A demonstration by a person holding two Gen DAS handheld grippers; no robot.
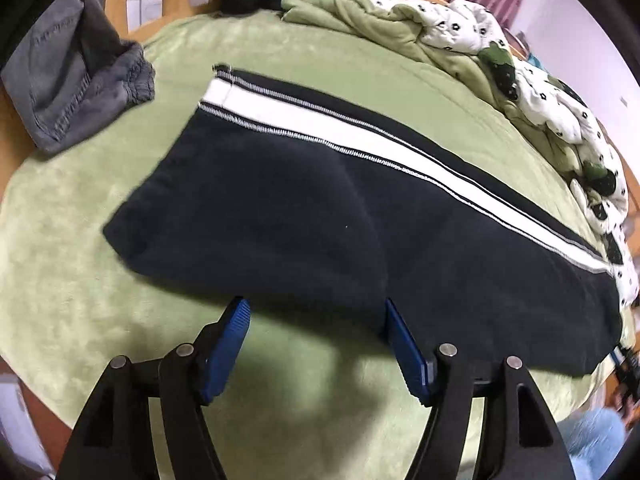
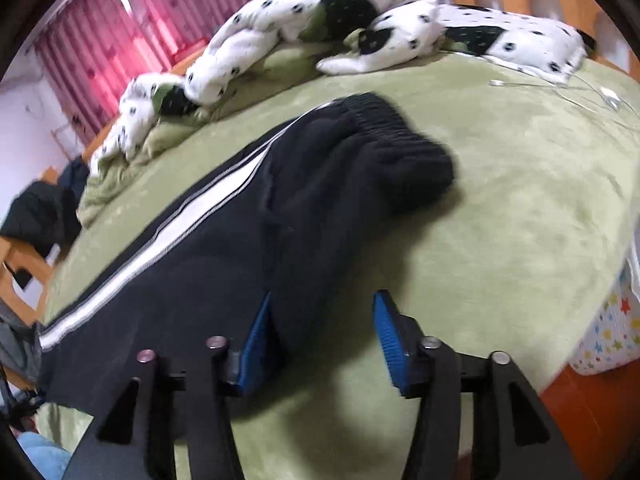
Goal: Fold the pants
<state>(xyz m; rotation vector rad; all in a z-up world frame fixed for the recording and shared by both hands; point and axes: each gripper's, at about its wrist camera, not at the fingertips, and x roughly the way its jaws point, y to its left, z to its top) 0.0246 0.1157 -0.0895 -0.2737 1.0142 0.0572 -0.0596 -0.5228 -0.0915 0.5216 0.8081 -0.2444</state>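
On the green fleecy bed cover [image 1: 280,52], seen from the left wrist, dark navy pants with a white side stripe [image 1: 280,200] lie flat, near grey crumpled trousers [image 1: 80,88]; the left tongs [image 1: 316,316] stand apart, holding nothing. From the right wrist, the right tongs [image 2: 320,304] gape empty over the pants' [image 2: 320,184] edge.

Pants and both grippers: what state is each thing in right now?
Pants: folded lengthwise, lying flat on the green blanket, white stripe up.
Waistband: bunched, resting on the blanket.
Left gripper: open, nothing held, fingers at the pants' near edge.
Right gripper: open, nothing gripped.
Grey garment: crumpled, apart from the pants.
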